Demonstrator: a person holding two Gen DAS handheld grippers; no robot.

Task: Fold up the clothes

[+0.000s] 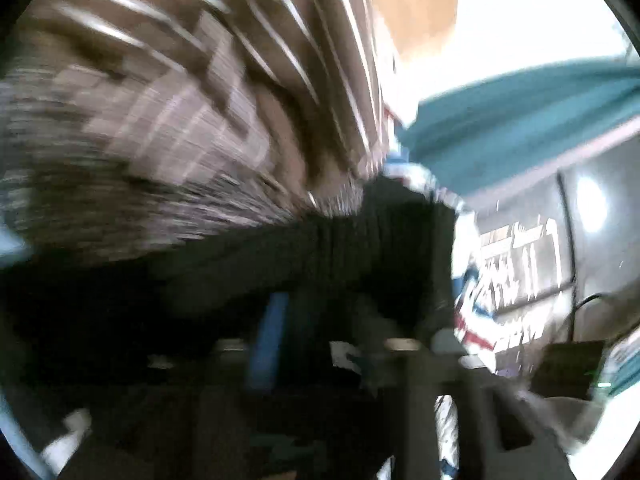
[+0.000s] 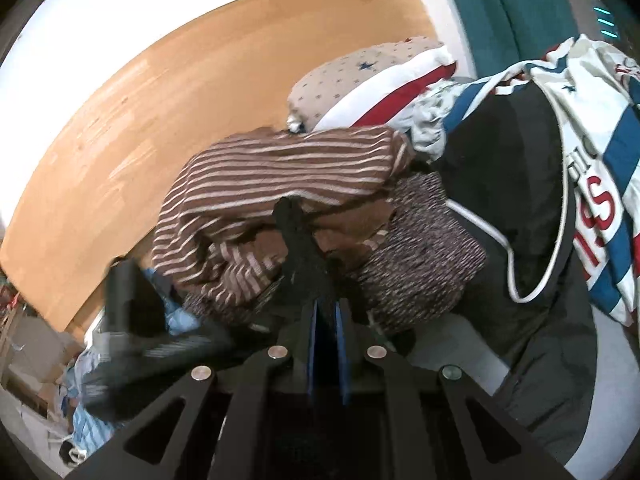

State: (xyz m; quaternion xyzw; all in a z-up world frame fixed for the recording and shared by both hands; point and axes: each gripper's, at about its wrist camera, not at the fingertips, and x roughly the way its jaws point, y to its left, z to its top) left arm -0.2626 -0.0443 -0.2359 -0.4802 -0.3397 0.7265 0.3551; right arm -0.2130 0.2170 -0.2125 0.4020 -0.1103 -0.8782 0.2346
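A: Starting from the left, what does the right wrist view show?

B: The left gripper point(image 2: 132, 300) comes in at the lower left, blurred, dark fingers over pale blue cloth point(image 2: 176, 316). How its jaws stand I cannot tell from there.

A: And from its own camera?

B: Heavily smeared. A blue pad point(image 1: 268, 344) shows low in the view with dark fabric point(image 1: 340, 248) across it, and the brown striped garment point(image 1: 168, 92) fills the upper left. I cannot make out both fingertips, nor whether anything sits between them.

A: Moving right, where is the striped garment?

B: In the right wrist view the brown striped garment point(image 2: 280, 176) lies bunched in a heap on the bed, just in front of the wooden headboard point(image 2: 160, 92). A speckled brown knit point(image 2: 420, 248) touches its right side.

A: The right gripper?

B: The right gripper point(image 2: 298, 220) has its jaws nearly together, pinched on a strip of black cloth point(image 2: 300, 248) that rises to the striped heap's folds.

A: Further right?

B: A star-print pillow point(image 2: 360, 76) behind, then a black jacket point(image 2: 512, 184) with a white cord, and a white quilt point(image 2: 600, 168) with blue bands and red letters at the bed's right edge.
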